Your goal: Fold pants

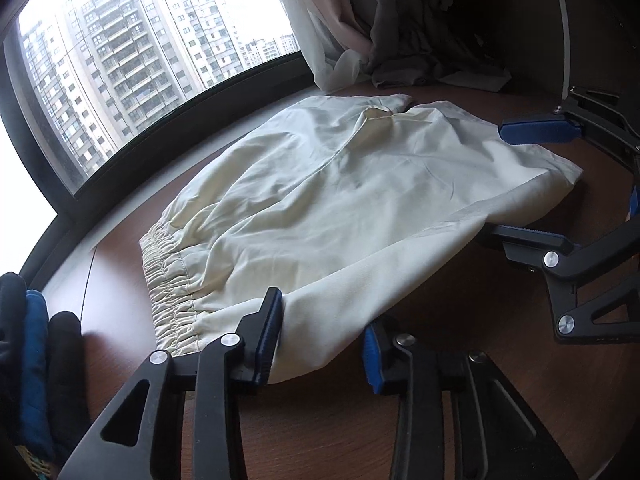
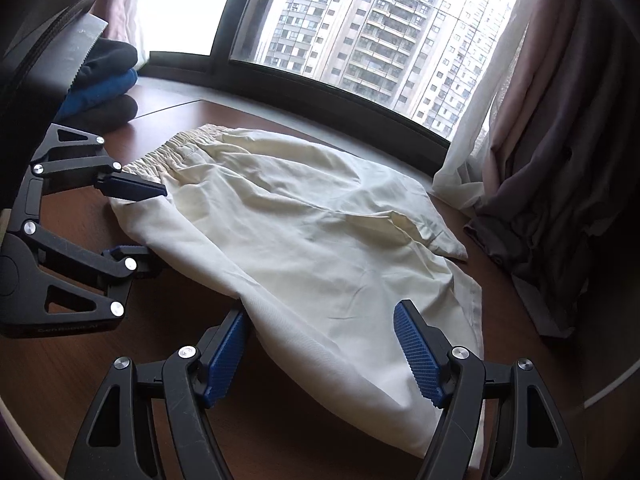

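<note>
Cream pants with an elastic waistband lie folded on the brown table. My left gripper straddles their near folded edge beside the waistband. Its jaws stand partly closed with the fabric between them, and I see no firm pinch. In the right wrist view one finger of the left gripper lies on top of the pants and the other beneath. My right gripper is open wide around the near edge at the leg end. In the left wrist view the right gripper brackets the hem.
A stack of folded dark and blue clothes sits on the table past the waistband. Curtains hang and bunch onto the table beyond the leg end. A large window runs along the far edge.
</note>
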A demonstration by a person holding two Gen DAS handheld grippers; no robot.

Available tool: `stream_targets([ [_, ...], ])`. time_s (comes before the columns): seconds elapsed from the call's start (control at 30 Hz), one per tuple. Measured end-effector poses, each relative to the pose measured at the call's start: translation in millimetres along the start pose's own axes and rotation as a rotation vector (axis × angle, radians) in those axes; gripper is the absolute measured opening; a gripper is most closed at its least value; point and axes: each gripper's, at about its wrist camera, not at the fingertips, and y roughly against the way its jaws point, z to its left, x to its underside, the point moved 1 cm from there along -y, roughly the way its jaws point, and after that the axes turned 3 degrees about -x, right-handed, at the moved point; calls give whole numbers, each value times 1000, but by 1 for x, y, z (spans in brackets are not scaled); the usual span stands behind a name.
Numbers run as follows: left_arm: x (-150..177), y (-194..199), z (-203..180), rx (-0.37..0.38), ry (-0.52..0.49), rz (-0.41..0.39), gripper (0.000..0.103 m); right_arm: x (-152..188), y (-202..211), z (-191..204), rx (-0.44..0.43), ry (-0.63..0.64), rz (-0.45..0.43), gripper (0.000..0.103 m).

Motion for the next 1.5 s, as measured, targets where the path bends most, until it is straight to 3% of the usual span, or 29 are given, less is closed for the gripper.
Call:
stream_targets([
  [0.2, -1, -1, 8, 55, 58, 34, 12, 9, -4, 3, 8, 20, 34, 66],
  [0.43, 1, 1, 13, 65, 98, 50, 11, 21, -11, -6, 46, 22, 92, 51],
  [0.77, 0, 5, 10, 67, 66, 58, 9, 33, -4, -19, 128, 17, 162, 9],
  [1.0, 1, 25, 12, 65, 6, 55, 8, 17, 20, -16, 157, 120, 147, 5],
  [1.3, 9, 66, 17, 81, 20, 85, 8, 2, 70, -6, 81, 208, 155, 5],
  [1.5, -2, 94, 28, 85, 85, 63, 8, -19, 104, -15, 51, 163, 125, 5],
])
